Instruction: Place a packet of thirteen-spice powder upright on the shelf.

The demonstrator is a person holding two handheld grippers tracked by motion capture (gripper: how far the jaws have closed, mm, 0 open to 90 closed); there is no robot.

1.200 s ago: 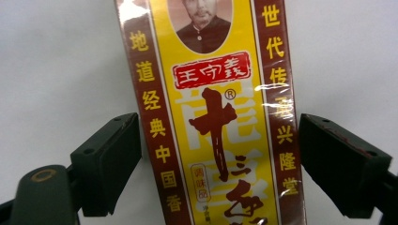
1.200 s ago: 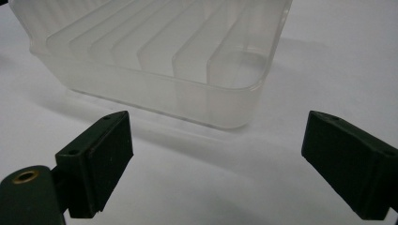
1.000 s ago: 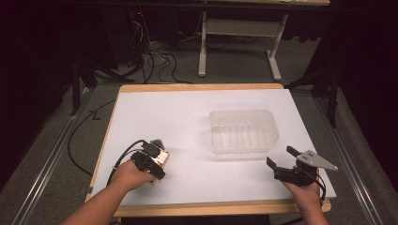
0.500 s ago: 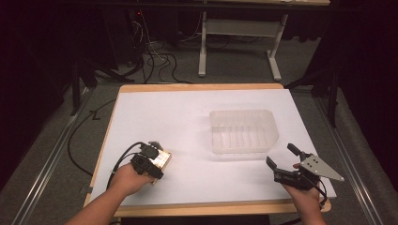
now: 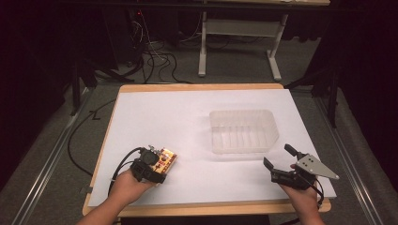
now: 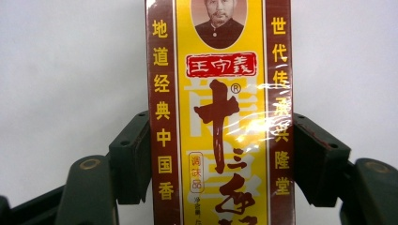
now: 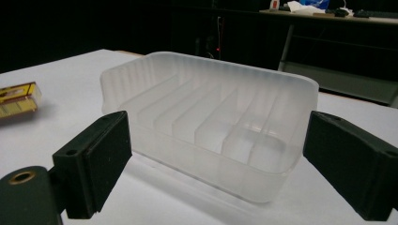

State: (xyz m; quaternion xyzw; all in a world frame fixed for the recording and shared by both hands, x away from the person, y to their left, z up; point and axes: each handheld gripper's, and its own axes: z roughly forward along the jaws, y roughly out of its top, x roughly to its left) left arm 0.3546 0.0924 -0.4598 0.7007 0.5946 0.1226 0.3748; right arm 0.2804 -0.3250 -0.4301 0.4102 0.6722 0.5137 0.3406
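Observation:
A yellow and dark red spice box [image 6: 220,117] with Chinese print lies flat on the white table top [image 5: 164,112] near the front left. My left gripper [image 5: 162,164] is shut on it, one jaw pressed against each long side, and the box runs up out of the left gripper view. The same box [image 7: 16,98] appears at the far left of the right gripper view. My right gripper [image 5: 278,155] stands open near the front right corner with nothing between its jaws. It points at a translucent ribbed plastic container [image 5: 239,147], which stands empty just beyond the jaws [image 7: 211,63].
The table's wooden front edge [image 5: 211,205] runs just under both hands. Behind the table are a white desk frame [image 5: 234,28] and loose cables [image 5: 155,56] on the floor. A black cable [image 5: 75,140] trails off the table's left side.
The right hand has drawn back a little toward the front edge with its jaws still open. The left gripper and the spice box have hardly moved.

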